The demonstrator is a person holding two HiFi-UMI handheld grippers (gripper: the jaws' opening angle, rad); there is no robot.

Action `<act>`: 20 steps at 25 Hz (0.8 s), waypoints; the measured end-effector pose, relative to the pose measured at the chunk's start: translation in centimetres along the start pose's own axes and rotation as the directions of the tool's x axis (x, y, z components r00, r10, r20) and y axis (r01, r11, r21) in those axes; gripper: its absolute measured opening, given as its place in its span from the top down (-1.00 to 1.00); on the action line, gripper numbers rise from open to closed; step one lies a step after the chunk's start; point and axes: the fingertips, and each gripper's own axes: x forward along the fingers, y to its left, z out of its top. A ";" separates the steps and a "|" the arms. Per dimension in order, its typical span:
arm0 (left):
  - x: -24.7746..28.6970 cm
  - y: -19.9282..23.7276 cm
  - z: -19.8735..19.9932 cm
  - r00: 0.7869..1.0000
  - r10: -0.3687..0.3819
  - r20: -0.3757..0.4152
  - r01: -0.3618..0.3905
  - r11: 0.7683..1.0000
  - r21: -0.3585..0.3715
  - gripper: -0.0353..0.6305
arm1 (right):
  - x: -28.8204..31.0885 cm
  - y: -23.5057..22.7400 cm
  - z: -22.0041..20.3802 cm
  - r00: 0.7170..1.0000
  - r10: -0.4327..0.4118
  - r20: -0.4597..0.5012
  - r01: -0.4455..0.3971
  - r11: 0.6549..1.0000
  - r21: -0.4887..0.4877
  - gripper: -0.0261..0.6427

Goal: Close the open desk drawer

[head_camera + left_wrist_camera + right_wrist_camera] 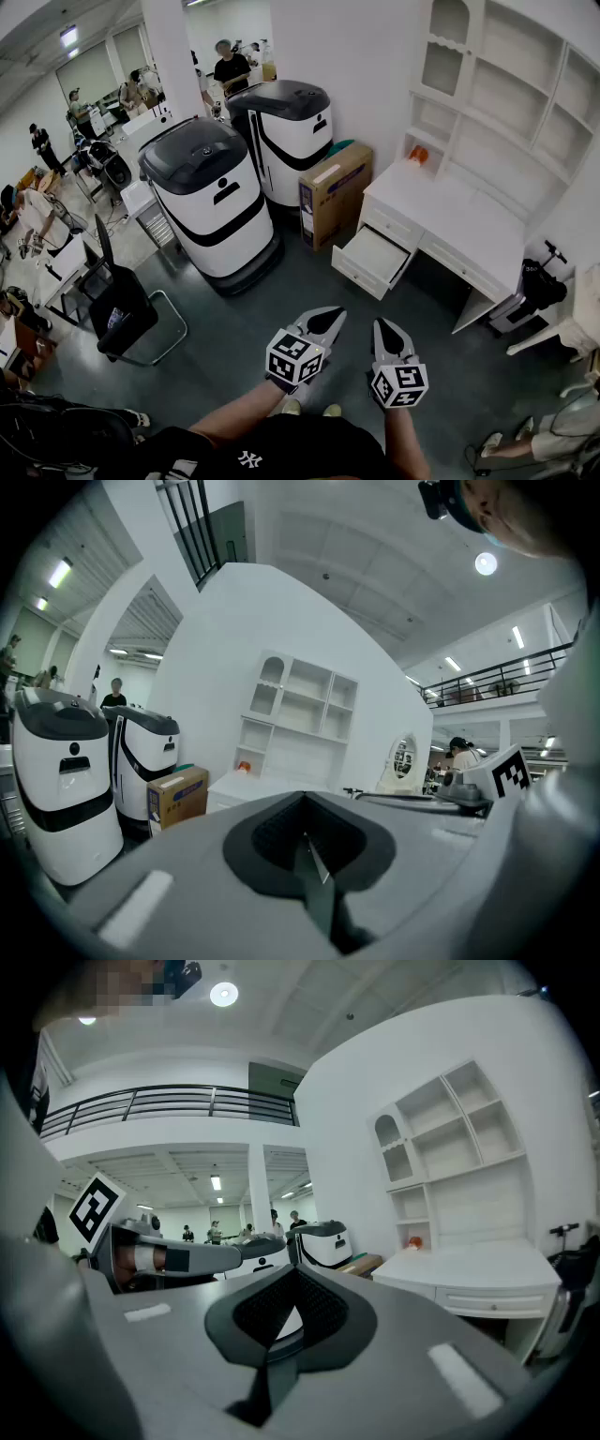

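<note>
Centre-right of head view, open drawer (375,258) sticking out of white table (459,211), projecting toward lower left. Left tongs (335,315) and right tongs (383,325) hovering low in frame, well apart from drawer, both pinched fully together, gripping nothing. Drawer looking rigid, light and seemingly empty, so probably sliding easily. No grasp needed: judging best contact as pushing flat front panel (349,273) near its middle, square-on, avoiding skewing or jamming.
</note>
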 end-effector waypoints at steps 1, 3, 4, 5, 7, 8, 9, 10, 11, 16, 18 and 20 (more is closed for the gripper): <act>0.1 0.0 0.0 1.000 0.003 0.001 -0.003 1.000 0.000 0.89 | 0.1 -0.1 0.0 1.000 0.004 -0.001 -0.004 1.000 -0.001 0.86; 0.4 0.0 0.0 1.000 0.009 0.002 -0.009 1.000 0.000 0.89 | 0.2 -0.4 -0.1 1.000 0.011 -0.002 -0.011 1.000 -0.002 0.86; 0.6 -0.1 -0.1 1.000 0.011 0.002 -0.011 1.000 0.000 0.89 | 0.2 -0.5 -0.1 1.000 0.012 -0.002 -0.012 1.000 -0.003 0.86; 0.7 -0.1 -0.1 1.000 0.012 0.003 -0.012 1.000 0.000 0.89 | 0.2 -0.7 0.0 1.000 0.013 -0.001 -0.013 1.000 -0.002 0.86; 1.1 -0.3 -0.1 1.000 0.014 0.003 -0.014 1.000 0.001 0.89 | 0.1 -1.1 0.0 1.000 0.014 -0.001 -0.014 1.000 0.001 0.86; 1.2 -0.4 -0.1 1.000 0.014 0.003 -0.014 1.000 0.001 0.89 | 0.1 -1.3 0.0 1.000 0.015 -0.002 -0.015 1.000 0.003 0.86; 1.3 -0.5 -0.1 1.000 0.014 0.002 -0.014 1.000 0.000 0.89 | 0.1 -1.4 0.0 1.000 0.016 -0.003 -0.016 1.000 0.004 0.86; 1.4 -0.6 0.0 1.000 0.014 0.002 -0.014 1.000 0.000 0.89 | 0.1 -1.5 0.0 1.000 0.017 -0.004 -0.017 1.000 0.005 0.86; 1.5 -0.6 0.0 1.000 0.013 0.001 -0.013 1.000 0.000 0.89 | 0.1 -1.5 0.0 1.000 0.019 -0.005 -0.019 1.000 0.004 0.86; 1.7 -0.7 -0.3 1.000 0.015 0.002 -0.015 1.000 -0.005 0.89 | 0.2 -1.4 0.0 0.999 0.053 0.013 -0.054 0.998 0.038 0.86; 2.0 -0.6 -0.4 1.000 0.015 0.003 -0.015 1.000 -0.009 0.89 | 0.3 -1.6 0.1 0.998 0.064 0.023 -0.066 0.996 0.063 0.86; 2.2 -0.5 -0.8 1.000 0.016 -0.002 -0.016 1.000 -0.014 0.89 | 0.3 -1.9 -0.1 0.998 0.064 0.024 -0.066 0.995 0.073 0.86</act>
